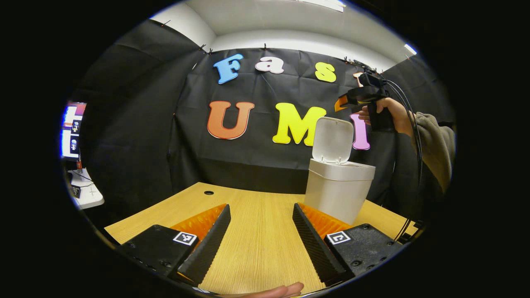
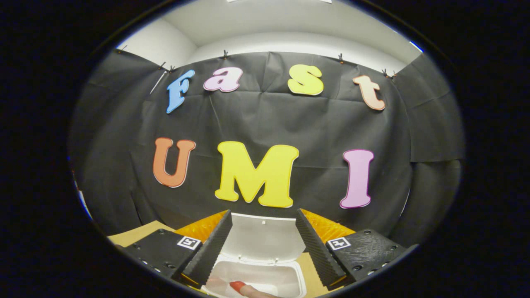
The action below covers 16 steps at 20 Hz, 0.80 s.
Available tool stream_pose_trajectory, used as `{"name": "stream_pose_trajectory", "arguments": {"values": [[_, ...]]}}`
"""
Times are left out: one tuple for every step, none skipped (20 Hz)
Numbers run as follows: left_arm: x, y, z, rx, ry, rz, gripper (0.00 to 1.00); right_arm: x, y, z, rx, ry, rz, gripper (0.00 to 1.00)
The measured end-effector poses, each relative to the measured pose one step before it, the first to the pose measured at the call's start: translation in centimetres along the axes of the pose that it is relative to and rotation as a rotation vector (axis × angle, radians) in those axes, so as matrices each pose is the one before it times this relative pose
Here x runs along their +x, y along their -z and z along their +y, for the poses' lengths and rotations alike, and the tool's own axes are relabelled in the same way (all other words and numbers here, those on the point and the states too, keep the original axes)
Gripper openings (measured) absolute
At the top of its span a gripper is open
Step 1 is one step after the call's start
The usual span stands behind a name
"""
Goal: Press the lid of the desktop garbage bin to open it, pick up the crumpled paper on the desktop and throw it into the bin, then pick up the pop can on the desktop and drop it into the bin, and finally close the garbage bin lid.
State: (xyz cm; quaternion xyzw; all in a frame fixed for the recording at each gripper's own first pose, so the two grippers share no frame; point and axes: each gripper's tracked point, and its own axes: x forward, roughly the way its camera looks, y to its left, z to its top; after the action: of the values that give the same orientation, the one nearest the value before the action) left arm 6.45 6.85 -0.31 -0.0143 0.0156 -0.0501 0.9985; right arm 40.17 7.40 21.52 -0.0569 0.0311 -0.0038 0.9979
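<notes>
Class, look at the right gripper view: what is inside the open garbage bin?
Through the garbage bin opening, a red-topped object lies against its pale inner wall, possibly the pop can. The bin's bottom is cut off from view, so any paper cannot be confirmed.

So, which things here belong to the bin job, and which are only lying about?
Job:
- white plastic desktop bin, its hinged lid standing open
- right claw above the bin, open
- left claw, open over the desk

Lying about:
- light wooden desk
- white side table with screens at the far left
</notes>
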Motion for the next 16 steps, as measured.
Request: {"name": "stream_pose_trajectory", "arguments": {"values": [[0.277, 0.339, 0.117, 0.01690, 0.00140, 0.00619, 0.96, 0.742, -0.205, -0.059, 0.02365, -0.00178, -0.00573, 0.95], [0.241, 0.417, 0.122, 0.01985, 0.00051, 0.01027, 0.96, 0.872, 0.013, -0.071, 0.02655, 0.00138, 0.00278, 0.97], [0.151, 0.417, 0.457, 0.01673, -0.01040, 0.01100, 0.96, 0.899, 0.174, -0.035, 0.01594, 0.00122, 0.00597, 0.95], [0.319, 0.372, 0.343, 0.00682, -0.01350, 0.01029, 0.95, 0.951, -0.027, -0.018, 0.00426, 0.00599, -0.00097, 0.92], [0.228, 0.364, 0.117, -0.00908, -0.00322, 0.01136, 0.96, 0.984, 0.134, -0.201, -0.00991, 0.01277, 0.00412, 0.93], [0.196, 0.329, -0.179, -0.01506, 0.00521, 0.01283, 0.96, 0.844, 0.241, -0.048, -0.01376, 0.00757, 0.00833, 0.95], [0.086, 0.380, -0.213, -0.01350, 0.00733, 0.01355, 0.96, 0.792, 0.241, 0.108, -0.00457, 0.00228, -0.00129, 0.93], [0.150, 0.220, -0.017, -0.00459, 0.00283, 0.00547, 0.96, 0.777, 0.264, 0.059, 0.00023, 0.00260, 0.00328, 0.93], [0.285, 0.185, 0.099, 0.00335, -0.00614, 0.00774, 0.96, 0.609, 0.500, 0.058, -0.00898, 0.00177, 0.00365, 0.95], [0.272, 0.381, 0.274, 0.00380, -0.00972, 0.01023, 0.96, 0.532, 0.367, -0.107, -0.01123, 0.01443, 0.00659, 0.95], [0.227, 0.419, 0.059, 0.00193, -0.00482, 0.01291, 0.96, 0.270, -0.004, 0.013, 0.00279, 0.00028, -0.00732, 0.95], [0.112, 0.192, -0.122, -0.00076, -0.00190, 0.01112, 0.96, 0.336, -0.160, 0.113, 0.00147, 0.00261, -0.01006, 0.96], [0.038, 0.070, -0.017, -0.00187, 0.00138, 0.00697, 0.96, 0.345, -0.129, 0.166, -0.00899, 0.00354, 0.00151, 0.94], [0.066, 0.066, -0.095, -0.00004, 0.00558, 0.00169, 0.96, 0.069, 0.291, 0.280, -0.00888, -0.00901, 0.01174, 0.94], [-0.082, 0.047, -0.016, 0.00019, 0.00375, -0.00080, 0.96, -0.021, -0.018, -0.050, 0.00629, 0.00209, 0.00069, 0.94], [-0.047, -0.021, 0.041, 0.00038, -0.00056, -0.00128, 0.96, -0.138, 0.159, -0.040, 0.01389, -0.00264, 0.01320, 0.94]]}}
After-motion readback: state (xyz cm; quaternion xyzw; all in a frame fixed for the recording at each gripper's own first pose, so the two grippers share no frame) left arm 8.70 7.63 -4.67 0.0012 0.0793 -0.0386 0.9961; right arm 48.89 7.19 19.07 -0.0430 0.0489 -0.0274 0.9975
